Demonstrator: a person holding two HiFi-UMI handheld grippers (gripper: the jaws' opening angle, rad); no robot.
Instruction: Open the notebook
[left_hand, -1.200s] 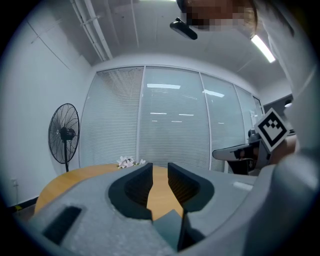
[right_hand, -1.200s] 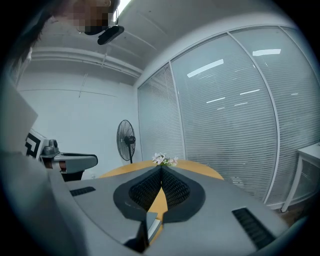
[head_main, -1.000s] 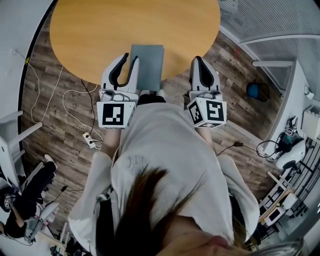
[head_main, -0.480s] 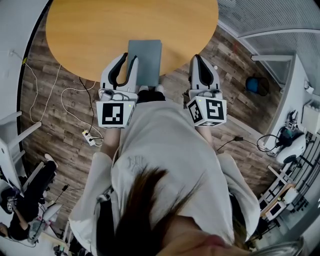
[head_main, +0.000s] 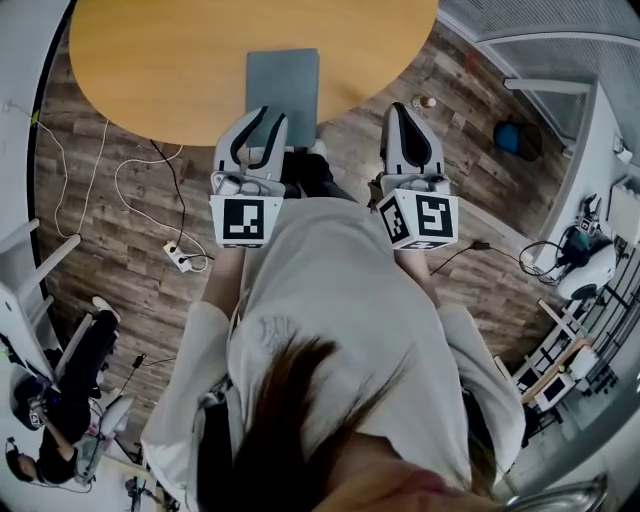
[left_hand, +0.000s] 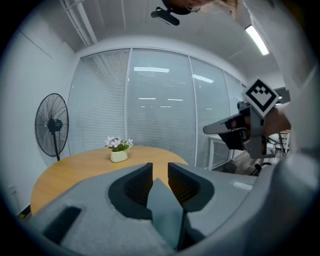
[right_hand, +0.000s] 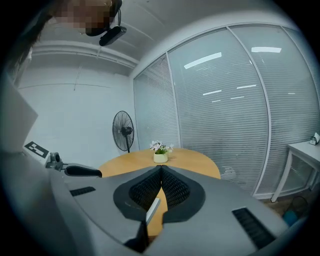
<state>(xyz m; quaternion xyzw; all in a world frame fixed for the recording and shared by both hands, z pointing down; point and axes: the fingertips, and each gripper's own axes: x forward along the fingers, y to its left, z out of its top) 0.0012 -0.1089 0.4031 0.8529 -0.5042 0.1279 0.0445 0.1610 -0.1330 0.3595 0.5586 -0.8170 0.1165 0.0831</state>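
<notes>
Grey and closed, the notebook (head_main: 283, 85) lies flat on the round wooden table (head_main: 150, 60), at the table's near edge, with a short side toward the person. The left gripper (head_main: 266, 116) hovers at the notebook's near left corner. In the left gripper view its jaws stand apart, with a clear gap between the ribbed pads. The notebook's cover shows through that gap, lower down, and neither pad presses on it. The right gripper (head_main: 400, 108) is to the right of the notebook and apart from it, just off the table's rim, over the plank floor (head_main: 120, 300). In the right gripper view its jaws are clenched tip to tip with nothing between them, and a pale edge of the notebook shows through the hollow under the tips. A small white pot of flowers (left_hand: 119, 150) stands on the table's far side. A standing fan (left_hand: 52, 125) is beyond the table, by the glass wall with blinds. White cables (head_main: 140, 190) trail across the floor.
</notes>
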